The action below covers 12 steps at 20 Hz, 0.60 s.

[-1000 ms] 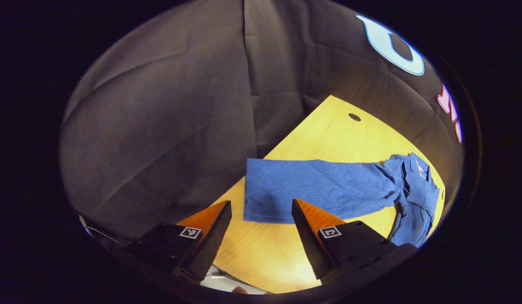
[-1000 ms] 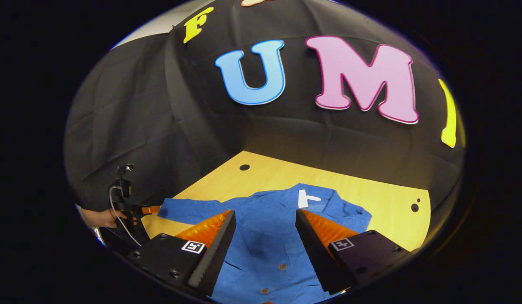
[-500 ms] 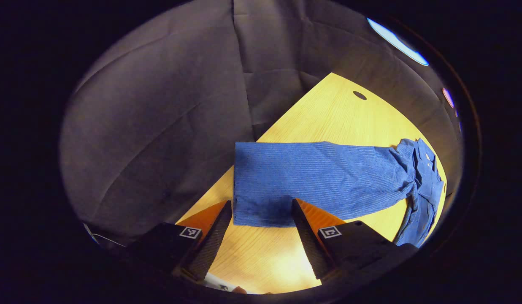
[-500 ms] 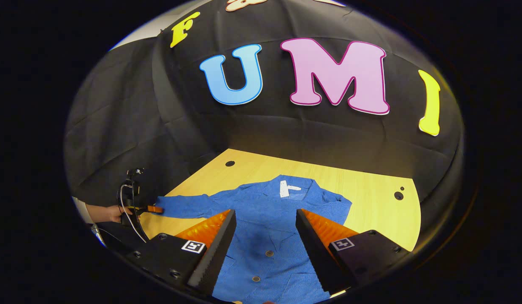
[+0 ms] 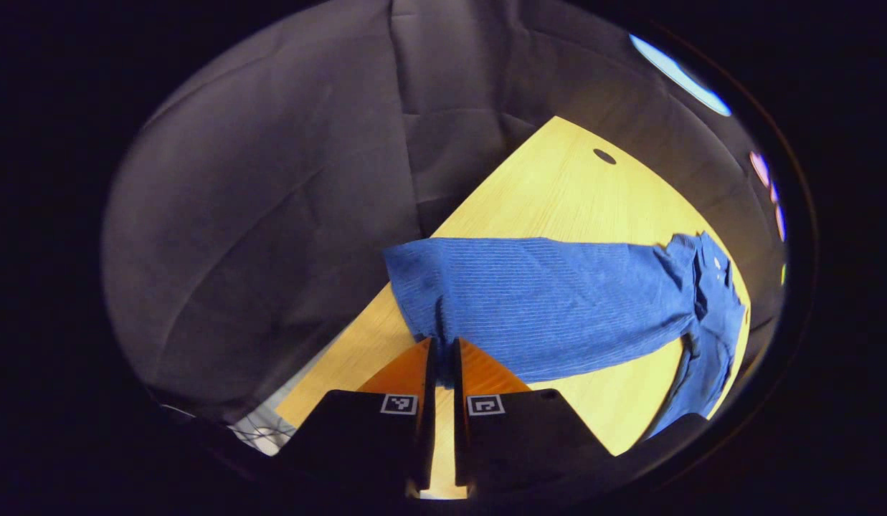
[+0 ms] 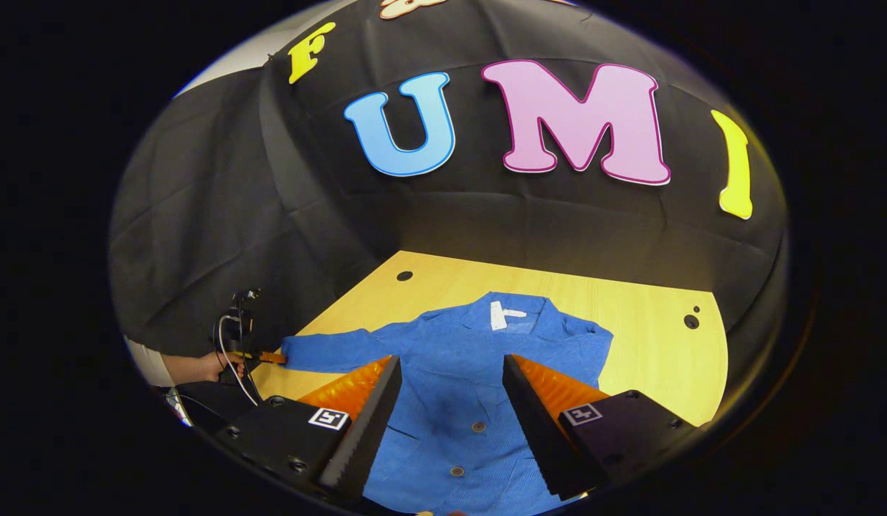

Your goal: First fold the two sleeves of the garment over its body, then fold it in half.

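Left gripper [image 5: 441, 358] has closed its fingers on the cuff end of the blue shirt's left sleeve [image 5: 543, 304], where half a second ago they stood wide apart just short of it; the first sleeve fold looks ready to begin. Shirt [image 6: 479, 358] lies flat, buttons up, on the wooden tabletop [image 6: 644, 322], collar toward the far wall, hem near, its long axis running near to far, the gripped sleeve stretched out to the left. Right gripper [image 6: 447, 387] hovers wide open over the shirt's front, holding nothing.

black tool [image 6: 450, 412] housings, square coded tags, screws, serrated fingers [image 6: 357, 430]; white cable.
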### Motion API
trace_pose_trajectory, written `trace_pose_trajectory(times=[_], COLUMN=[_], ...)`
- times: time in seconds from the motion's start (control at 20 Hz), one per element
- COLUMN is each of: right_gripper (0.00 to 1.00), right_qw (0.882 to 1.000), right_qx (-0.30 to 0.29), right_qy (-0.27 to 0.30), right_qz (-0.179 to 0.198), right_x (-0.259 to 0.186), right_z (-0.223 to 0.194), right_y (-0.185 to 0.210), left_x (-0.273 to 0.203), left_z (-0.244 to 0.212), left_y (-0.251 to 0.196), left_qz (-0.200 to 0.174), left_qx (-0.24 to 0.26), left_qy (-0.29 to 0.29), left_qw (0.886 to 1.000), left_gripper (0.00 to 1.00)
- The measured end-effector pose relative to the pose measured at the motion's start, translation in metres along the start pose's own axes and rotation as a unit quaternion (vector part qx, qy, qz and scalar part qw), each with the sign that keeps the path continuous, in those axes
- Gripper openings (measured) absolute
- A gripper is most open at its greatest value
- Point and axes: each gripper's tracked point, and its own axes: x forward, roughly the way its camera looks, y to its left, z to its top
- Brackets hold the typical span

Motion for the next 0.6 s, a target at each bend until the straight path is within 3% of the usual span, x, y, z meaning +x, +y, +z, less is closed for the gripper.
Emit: trace_pose_trajectory(times=[0.05, 0.25, 0.6], right_gripper=[0.92, 0.92, 0.92], right_qw=[1.0, 1.0, 0.999], right_qx=[-0.003, -0.003, 0.037], right_qy=[0.002, 0.005, -0.004], right_qz=[-0.002, -0.006, -0.004], right_x=[-0.001, -0.008, -0.013], right_z=[-0.002, -0.01, -0.016], right_y=[0.0, -0.002, -0.016], left_x=[-0.002, -0.012, -0.083], left_z=[0.001, 0.011, 0.052], left_y=[0.0, -0.004, -0.081], left_qz=[-0.007, -0.015, -0.075], left_qx=[-0.003, 0.03, 0.09], left_qy=[0.006, -0.008, -0.056], left_qw=[1.0, 0.999, 0.992], left_gripper=[0.0, 0.0, 0.0])
